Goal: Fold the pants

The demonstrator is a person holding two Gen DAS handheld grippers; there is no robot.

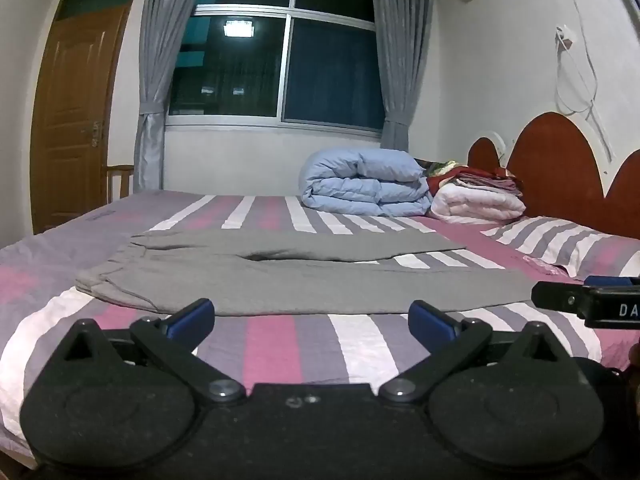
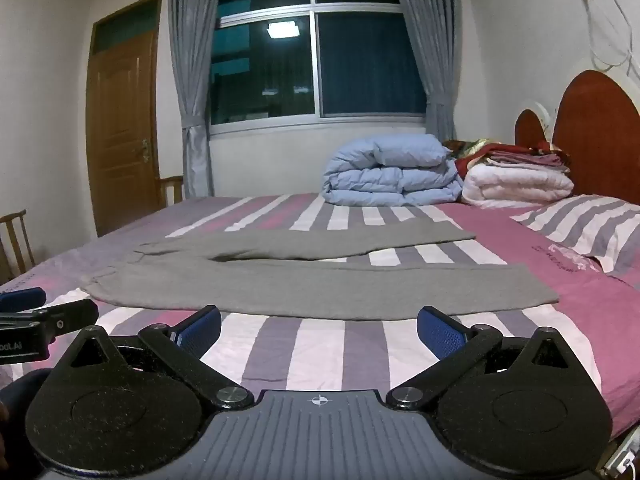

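Grey pants (image 1: 288, 280) lie flat on the striped bed, waistband to the left, both legs stretched to the right; they also show in the right wrist view (image 2: 312, 280). My left gripper (image 1: 312, 320) is open and empty, just short of the near leg's front edge. My right gripper (image 2: 320, 330) is open and empty, also just short of the near leg. The right gripper's tip (image 1: 588, 300) shows at the right edge of the left wrist view. The left gripper's tip (image 2: 44, 312) shows at the left edge of the right wrist view.
A folded blue duvet (image 1: 364, 184) and a stack of folded bedding (image 1: 476, 196) sit at the bed's far side near the headboard (image 1: 556, 160). A striped pillow (image 2: 588, 228) lies at the right. A wooden chair (image 2: 16, 236) stands left of the bed.
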